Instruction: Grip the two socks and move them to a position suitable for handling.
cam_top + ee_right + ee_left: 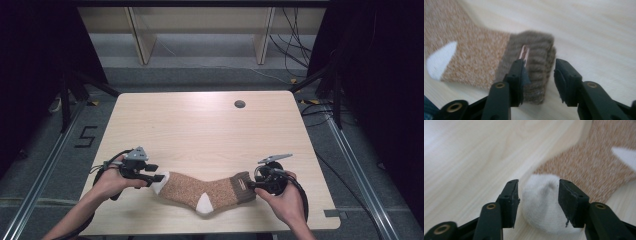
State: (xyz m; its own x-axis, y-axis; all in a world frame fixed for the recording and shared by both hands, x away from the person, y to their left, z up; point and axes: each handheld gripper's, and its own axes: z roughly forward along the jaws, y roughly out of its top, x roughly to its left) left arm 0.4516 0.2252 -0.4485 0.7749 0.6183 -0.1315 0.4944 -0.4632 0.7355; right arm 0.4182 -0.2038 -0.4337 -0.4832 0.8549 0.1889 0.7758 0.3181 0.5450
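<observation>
One sock (202,190) lies flat near the table's (210,130) front edge, stretched sideways between the two grippers, so each hand has an end to work. I use the sock as the reference for places.

Left gripper (159,178) is at the sock's white toe (541,205). Its jaws are parted, with the toe sitting between them. There are small gaps on both sides, so the pads aren't pressing and there is no grip.

Right gripper (251,186) is at the sock's opposite end, over the dark ribbed cuff (536,62). Its jaws are also apart. One jaw lies on top of the cuff next to the label strip (524,53), and the other is off past the cuff edge over bare wood. It isn't clamped either.

My read is that the sock is laid out straight and both ends are released or about to be pinched. The end-to-end hold would keep it taut and flat.

Count:
- 1 sock, with a white heel patch (204,204), a white toe and 1 cuff
- 2 grippers
- 2 hands
- 1 round cable hole (240,104) in the table, well beyond the sock towards the far edge
</observation>
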